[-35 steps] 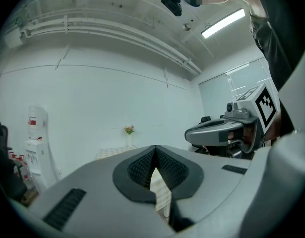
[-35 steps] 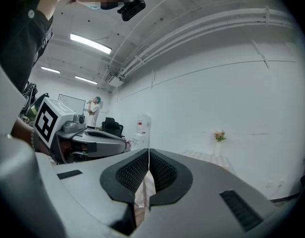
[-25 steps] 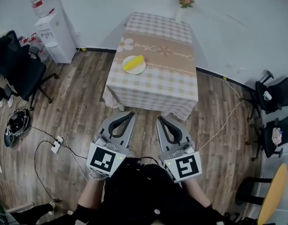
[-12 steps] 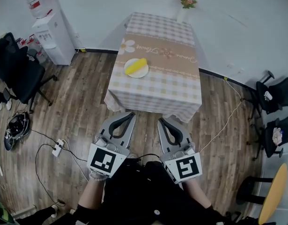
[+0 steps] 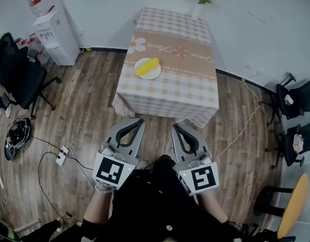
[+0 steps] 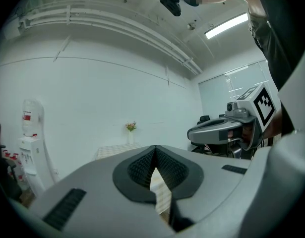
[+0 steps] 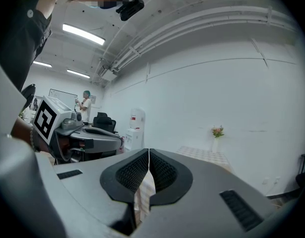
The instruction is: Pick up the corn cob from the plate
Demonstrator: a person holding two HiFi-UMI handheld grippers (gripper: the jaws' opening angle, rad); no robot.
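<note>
Nearest, low in the head view: grey left gripper (image 5: 139, 121) and grey right gripper (image 5: 175, 126), side by side above the brown wood plank floor (image 5: 84, 110), both pointing toward the desk. Each gripper view shows its ribbed black fingers (image 6: 140, 167) pressed together at the tips with nothing between them, so both are empty.

Beyond them, well apart from both grippers, is the square desk with a beige checked cloth (image 5: 187, 87). On its left side, about midway back, sits a small round white plate (image 5: 154, 75) with the yellow corn cob (image 5: 146, 66) lying flat across it at a slant.

Judgement: the cob looks light, stiff, round and bumpy — likely to roll if nudged off-centre. Best taken across its middle, one finger on each long side, closing firmly but not hard. The plate may slide on the cloth — lift straight up. Approach not yet made.
</note>
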